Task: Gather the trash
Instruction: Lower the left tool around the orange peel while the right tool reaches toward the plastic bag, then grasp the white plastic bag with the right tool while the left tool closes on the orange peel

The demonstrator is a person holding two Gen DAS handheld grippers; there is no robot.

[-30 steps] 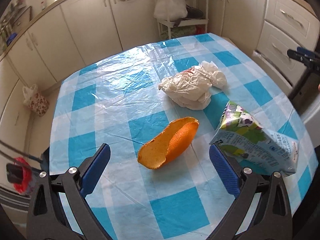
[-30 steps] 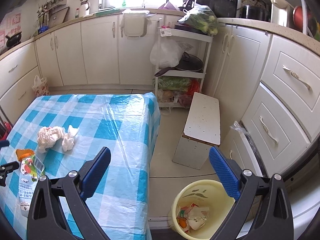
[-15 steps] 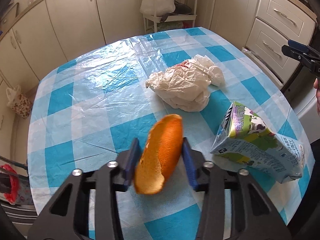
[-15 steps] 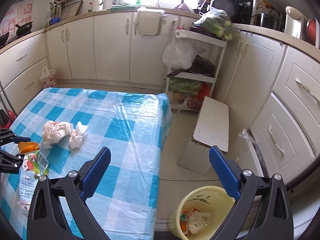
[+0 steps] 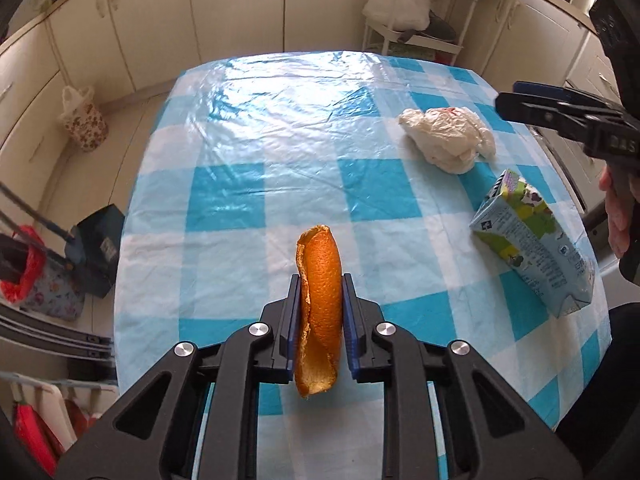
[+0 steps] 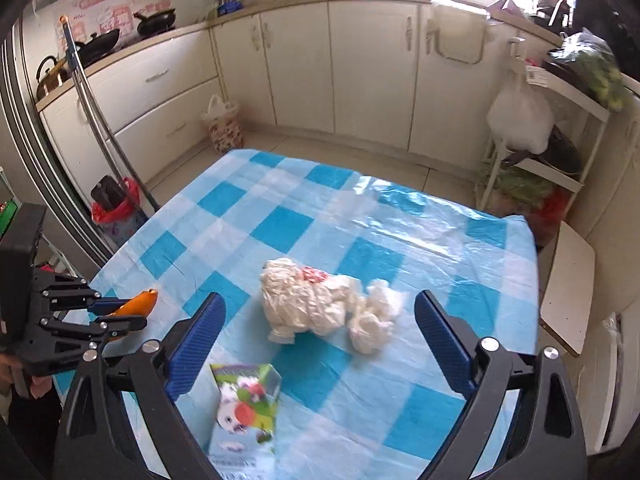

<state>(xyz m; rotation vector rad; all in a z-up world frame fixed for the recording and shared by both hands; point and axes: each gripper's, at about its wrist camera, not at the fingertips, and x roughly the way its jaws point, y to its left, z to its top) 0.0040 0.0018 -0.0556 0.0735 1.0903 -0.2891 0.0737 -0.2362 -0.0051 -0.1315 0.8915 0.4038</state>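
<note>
Orange peel (image 5: 320, 304): curved strip, bright orange outside, paler pith on inner edge, stands on edge between blue pads of left gripper (image 5: 320, 300); top end sticks out past the fingertips, lifted off the tablecloth.
Left gripper: jaws narrow and closing, pads pressed on both sides of the peel. Seen too from right wrist cam (image 6: 120, 312), at left edge of the table.
Right gripper (image 6: 320, 332): jaws wide, closing a bit, nothing gripped; hangs over the table w/ carton and bag below it.
Juice carton (image 5: 532, 240): pale blue w/ green and purple print, lying on its side near right edge of the table, dented; can't tell if anything is in it.
Plastic bag (image 5: 448, 140): white, crumpled into a wad, some red print, lies on the cloth beyond the carton, apart from it.
Tablecloth (image 5: 280, 140): blue and white check under shiny clear plastic cover, creased.
Floor bag (image 5: 82, 120): small flowery bag by the cabinets, contents not visible.
Shelf rack (image 6: 560, 128): white, holds a white plastic bag, a dark pan, prob. greens on top.
</note>
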